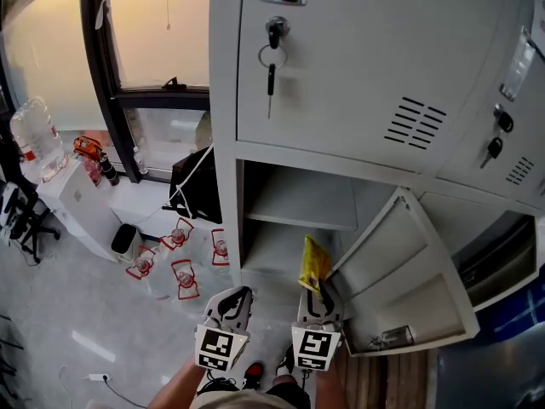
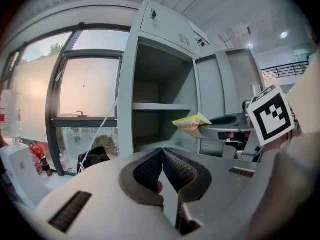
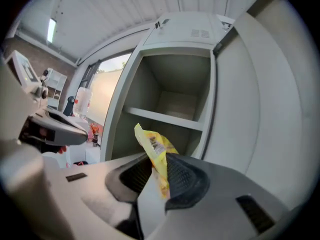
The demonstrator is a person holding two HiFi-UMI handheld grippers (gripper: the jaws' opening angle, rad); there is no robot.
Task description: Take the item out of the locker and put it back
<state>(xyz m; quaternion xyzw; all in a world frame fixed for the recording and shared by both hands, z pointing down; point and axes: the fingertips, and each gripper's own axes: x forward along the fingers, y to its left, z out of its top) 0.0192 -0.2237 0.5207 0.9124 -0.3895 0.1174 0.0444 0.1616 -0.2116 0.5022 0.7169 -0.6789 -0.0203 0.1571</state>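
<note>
A yellow snack packet point(image 1: 312, 267) stands upright in front of the open locker compartment point(image 1: 298, 203), just outside its mouth. My right gripper point(image 1: 319, 301) is shut on the packet's lower end; in the right gripper view the packet point(image 3: 152, 144) rises from between the dark pads point(image 3: 182, 176) of the right gripper point(image 3: 157, 171). The compartment behind it holds a bare shelf point(image 3: 165, 118). My left gripper point(image 1: 234, 301) hangs beside the right one, shut, with nothing between its pads point(image 2: 150, 171). The left gripper view shows the left gripper point(image 2: 162, 151) and the packet point(image 2: 192, 124) off to its right.
The locker door point(image 1: 400, 271) swings open to the right. A key point(image 1: 272, 49) hangs in the closed upper locker. Wrapped water bottles point(image 1: 179, 271), a black bag point(image 1: 196, 186) and a large water jug point(image 1: 38, 135) sit at the left by the window.
</note>
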